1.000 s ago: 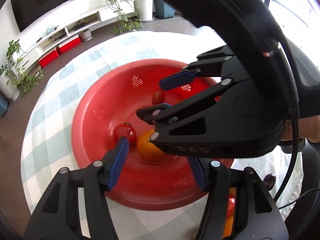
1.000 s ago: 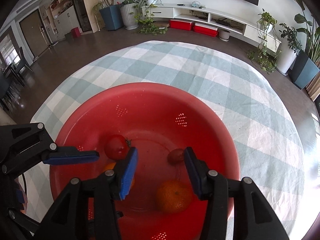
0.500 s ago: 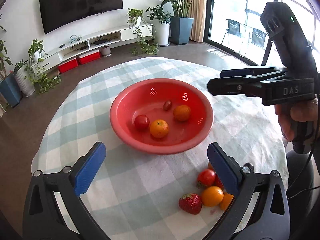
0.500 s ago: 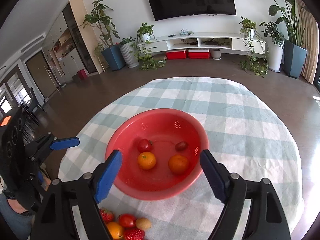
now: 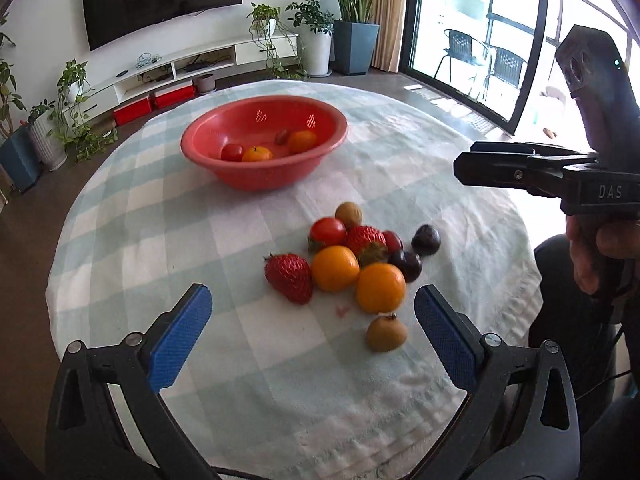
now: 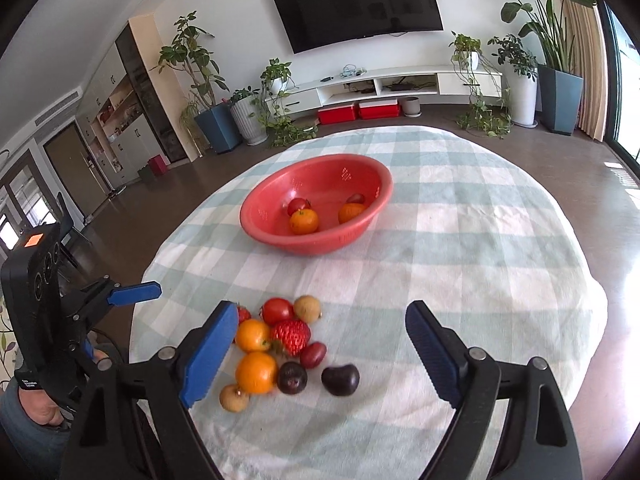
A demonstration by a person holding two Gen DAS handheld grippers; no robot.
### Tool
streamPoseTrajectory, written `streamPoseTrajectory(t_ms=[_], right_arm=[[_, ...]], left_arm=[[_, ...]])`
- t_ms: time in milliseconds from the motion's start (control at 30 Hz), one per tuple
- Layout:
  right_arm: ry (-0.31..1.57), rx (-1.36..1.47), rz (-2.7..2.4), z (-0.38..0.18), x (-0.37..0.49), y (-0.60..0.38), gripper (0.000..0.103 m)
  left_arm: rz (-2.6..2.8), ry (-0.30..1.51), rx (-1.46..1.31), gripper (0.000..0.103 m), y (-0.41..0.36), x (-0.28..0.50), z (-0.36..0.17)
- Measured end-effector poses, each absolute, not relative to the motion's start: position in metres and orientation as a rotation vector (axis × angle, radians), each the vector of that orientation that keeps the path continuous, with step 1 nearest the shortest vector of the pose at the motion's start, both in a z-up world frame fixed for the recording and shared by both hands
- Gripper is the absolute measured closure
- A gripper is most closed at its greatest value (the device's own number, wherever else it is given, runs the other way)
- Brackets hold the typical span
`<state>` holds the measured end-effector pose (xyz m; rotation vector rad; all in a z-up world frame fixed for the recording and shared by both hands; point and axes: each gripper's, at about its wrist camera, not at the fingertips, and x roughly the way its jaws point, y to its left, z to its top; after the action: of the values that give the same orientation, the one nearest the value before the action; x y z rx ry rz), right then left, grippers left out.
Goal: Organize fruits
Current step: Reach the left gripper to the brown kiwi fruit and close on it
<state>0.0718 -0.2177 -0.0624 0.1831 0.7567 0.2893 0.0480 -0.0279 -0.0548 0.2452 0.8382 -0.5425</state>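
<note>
Left wrist view: left gripper (image 5: 312,338) is hovering over the near edge of the desk (image 5: 420,160), fingers (image 5: 180,338) spread wide after just opening, nothing between the pads. Bowl (image 5: 256,178) is sitting toward the far side of the desk, holding a tomato (image 5: 232,152), two oranges (image 5: 257,154) and a small dark red fruit (image 5: 282,136). Loose fruit pile is lying near the near edge, just ahead of the fingers: strawberry (image 5: 289,277), second strawberry (image 5: 366,242), two orange fruits (image 5: 335,268) touching each other, a tomato, two dark plums (image 5: 426,239), two brownish fruits (image 5: 386,333), one at the far end of the pile and one nearest the camera. Right gripper (image 5: 516,172) is showing side-on at the right edge, a hand (image 5: 600,252) gripping its handle.

Right wrist view: right gripper (image 6: 320,348) is hanging over the same pile, fingers (image 6: 208,356) spread and just opening further, gripping nothing. Bowl is standing well apart, beyond the pile. Left gripper is showing at the left edge, held by a hand (image 6: 44,412).
</note>
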Motion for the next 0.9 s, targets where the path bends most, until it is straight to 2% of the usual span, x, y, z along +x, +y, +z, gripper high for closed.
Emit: streamPoseTrajectory(t_ms=[267, 467, 533, 600, 733, 800, 900], right_arm=[[0.838, 0.220, 0.239, -0.087, 0.045, -0.222, 0.015], [0.832, 0.206, 0.233, -0.089, 0.041, -0.220, 0.022], [0.832, 0.204, 0.234, -0.090, 0.041, -0.219, 0.025], [0.830, 0.198, 0.233, -0.090, 0.040, -0.219, 0.026], [0.829, 0.188, 0.233, -0.090, 0.040, -0.218, 0.026], [0.831, 0.191, 0.230, -0.090, 0.040, -0.218, 0.027], [0.833, 0.190, 0.230, -0.090, 0.040, -0.218, 0.028]], left_arm=[[-0.522, 0.909, 0.299, 0.000, -0.049, 0.028, -0.085], [-0.557, 0.926, 0.272, 0.001, -0.058, 0.030, -0.090], [-0.561, 0.928, 0.269, 0.005, -0.060, 0.033, -0.091], [-0.564, 0.945, 0.266, 0.020, -0.061, 0.037, -0.093], [-0.558, 0.967, 0.272, 0.025, -0.061, 0.042, -0.099], [-0.559, 0.974, 0.275, 0.035, -0.062, 0.044, -0.101], [-0.558, 0.981, 0.270, 0.045, -0.063, 0.048, -0.103]])
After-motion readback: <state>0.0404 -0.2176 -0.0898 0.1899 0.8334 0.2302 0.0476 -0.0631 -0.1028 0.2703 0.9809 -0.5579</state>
